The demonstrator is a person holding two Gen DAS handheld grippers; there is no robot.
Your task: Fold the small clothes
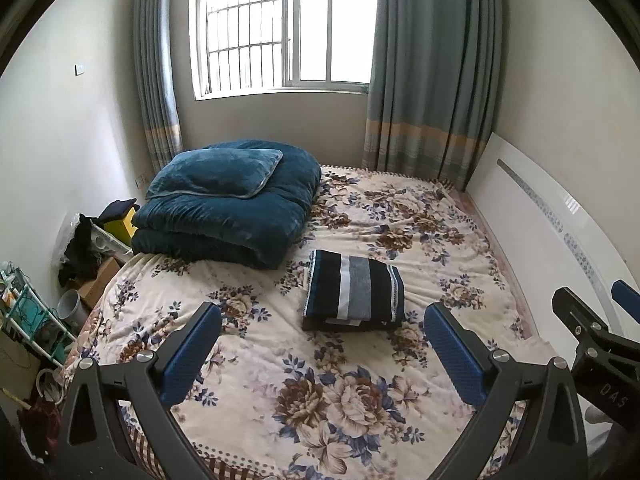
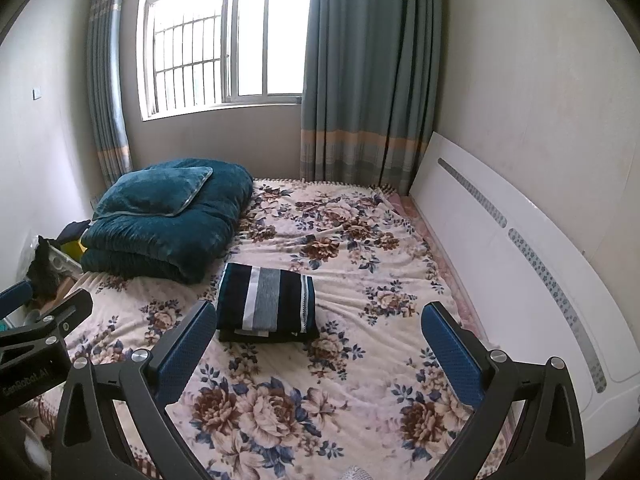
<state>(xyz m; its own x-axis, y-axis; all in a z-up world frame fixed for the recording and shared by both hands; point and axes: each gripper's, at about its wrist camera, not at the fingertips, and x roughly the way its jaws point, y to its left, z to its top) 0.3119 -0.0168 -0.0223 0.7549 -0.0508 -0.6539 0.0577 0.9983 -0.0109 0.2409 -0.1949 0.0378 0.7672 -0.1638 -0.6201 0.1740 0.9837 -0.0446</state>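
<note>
Here, at the far left, we see cluttered floor beside the bed: a teal wire rack (image 1: 28, 320), a grey bucket (image 1: 72, 306) and a cardboard box (image 1: 98, 280) against the wall. Next comes the bed (image 1: 248, 360) under its floral blanket, with a folded teal quilt (image 1: 228, 220) at the far left corner and a matching teal pillow (image 1: 216, 176) resting on top of it.

Our left gripper (image 1: 322, 344) hovers above the near part of the blanket, its blue-padded fingers (image 1: 192, 356) spread wide and holding nothing. Beyond it and slightly right of centre lies the folded striped garment (image 1: 354, 290), a neat rectangle in black, white and grey, flat on the blanket and apart from both grippers and from the quilt.

Moving right, our right gripper (image 2: 320, 344) hangs just beside the left one, likewise spread wide with nothing between its pads; the garment sits ahead of its left finger. Behind the bed we see the barred window (image 2: 224, 40) and blue-grey curtains (image 2: 368, 80), and along the right side a white headboard (image 2: 500, 240) against the wall.
</note>
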